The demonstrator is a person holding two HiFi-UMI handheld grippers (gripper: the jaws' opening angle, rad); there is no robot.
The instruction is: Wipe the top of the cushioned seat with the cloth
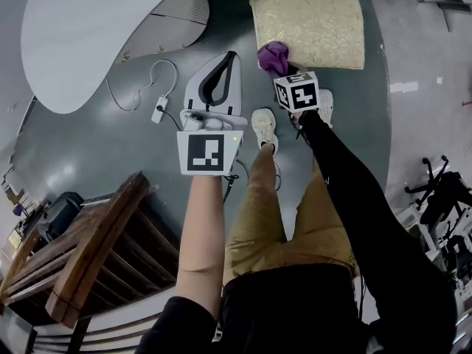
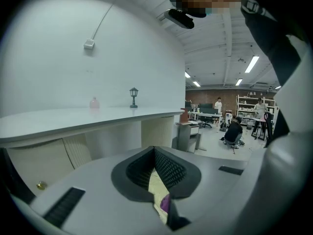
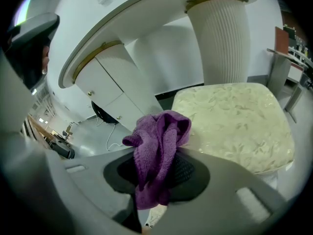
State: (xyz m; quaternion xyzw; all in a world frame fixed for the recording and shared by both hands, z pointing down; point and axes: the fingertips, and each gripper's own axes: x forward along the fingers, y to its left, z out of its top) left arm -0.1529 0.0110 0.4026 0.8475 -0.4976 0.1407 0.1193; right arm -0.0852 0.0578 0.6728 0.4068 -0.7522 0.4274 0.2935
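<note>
In the head view, the cushioned seat (image 1: 310, 28) is seen on the floor (image 1: 110, 146) at the top, its upper edge partly cut off. The purple cloth (image 1: 273, 56) is bunched at the seat's near left corner, which is hidden by it, and is clamped in the right hand-held gripper (image 1: 280, 68). The left hand-held gripper (image 1: 220, 80) is held apart to the left, jaw tips together, nothing held. The white bench (image 1: 88, 28) is cut off at the upper left

In the left gripper view, the jaws are seen meeting at their tips; only a sliver of seat and cloth is made out through the slit behind them. A small lamp (image 2: 133, 97) is seen on the bench

In the right gripper view, the jaw tips are covered by the gripped cloth, which hangs over them just short of the seat. A ribbed pedestal (image 3: 220, 38) is seen behind
</note>
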